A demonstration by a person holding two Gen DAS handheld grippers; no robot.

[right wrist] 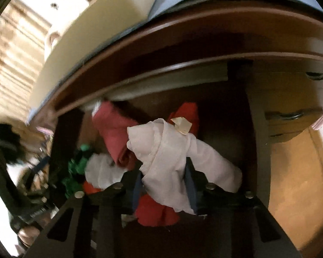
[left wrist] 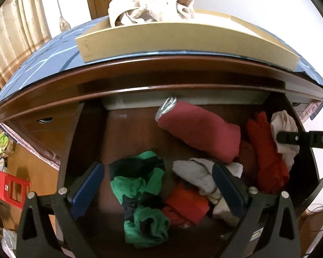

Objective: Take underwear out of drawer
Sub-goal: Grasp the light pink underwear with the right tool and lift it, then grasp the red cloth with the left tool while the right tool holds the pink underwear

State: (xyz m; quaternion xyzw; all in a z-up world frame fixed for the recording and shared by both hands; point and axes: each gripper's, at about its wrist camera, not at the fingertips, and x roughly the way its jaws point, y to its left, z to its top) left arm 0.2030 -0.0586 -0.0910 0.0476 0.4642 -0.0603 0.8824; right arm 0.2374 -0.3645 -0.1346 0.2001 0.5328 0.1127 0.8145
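Observation:
The open wooden drawer [left wrist: 122,133] holds several crumpled garments. Green and navy underwear [left wrist: 140,193] lies below and between the blue pads of my left gripper [left wrist: 157,167], which hangs open over it without touching. A dark red roll [left wrist: 200,129], an orange-red piece [left wrist: 267,154] and a grey-white piece [left wrist: 196,172] lie to the right. My right gripper [right wrist: 163,178] is shut on white underwear [right wrist: 165,150], which drapes over both fingers above the drawer's right side. In the left wrist view that white underwear [left wrist: 284,129] hangs from the right gripper [left wrist: 278,137] at the right edge.
On the dresser top, a blue patterned cover [left wrist: 49,58] carries a pale wooden tray [left wrist: 161,38] holding beige cloth [left wrist: 150,6]. The dresser's overhanging edge [left wrist: 161,73] sits just above the drawer's back. A red stool [left wrist: 10,187] and clutter stand on the floor to the left.

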